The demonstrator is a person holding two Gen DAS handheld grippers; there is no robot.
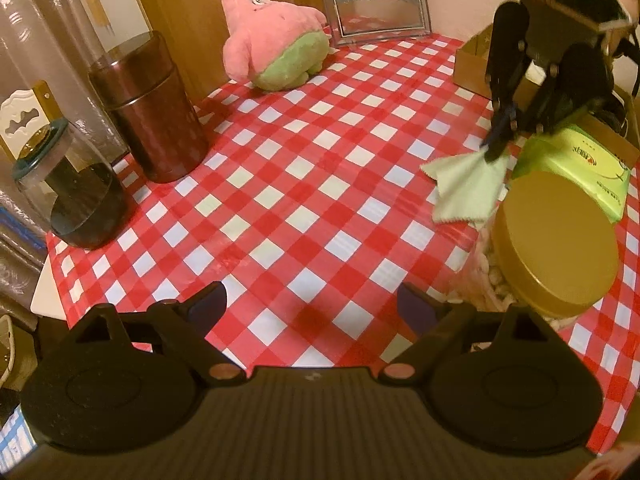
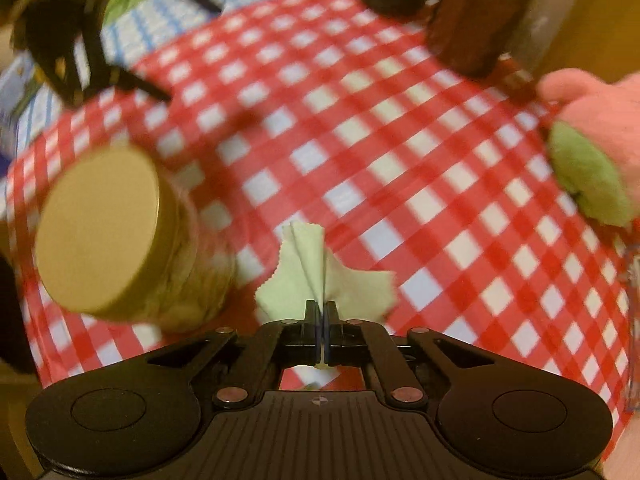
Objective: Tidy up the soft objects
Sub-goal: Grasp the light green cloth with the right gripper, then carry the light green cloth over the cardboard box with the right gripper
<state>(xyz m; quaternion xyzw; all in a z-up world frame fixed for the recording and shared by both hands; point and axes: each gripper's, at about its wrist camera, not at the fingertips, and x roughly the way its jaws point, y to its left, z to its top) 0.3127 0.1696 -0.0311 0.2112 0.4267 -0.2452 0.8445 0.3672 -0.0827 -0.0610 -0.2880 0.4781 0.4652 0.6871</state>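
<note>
1. Red-and-white checked cloth [image 1: 304, 184] is covering the table, with wood panelling running behind it.
2. Left gripper [image 1: 312, 304] is hovering low over the cloth, its fingers spread wide and gripping nothing.
3. Right gripper [image 2: 321, 312] is reaching down from above, tilted, its fingers pinched tight on the green wipe [image 1: 468, 188], which is hanging in folds beside the jar.
4. Gold-lidded jar [image 1: 556, 252] is standing just beside the wipe, between it and the left gripper's right finger.
5. Green packet [image 1: 580, 164] is lying just behind the jar; its printing is too small to read.
6. Pink plush [image 1: 272, 44] is sitting well beyond the jar, next to a glass frame [image 1: 376, 0].
7. Brown canister [image 1: 152, 108] and a dark glass jar [image 1: 76, 196] are standing far across the cloth from the gold-lidded jar.
</note>
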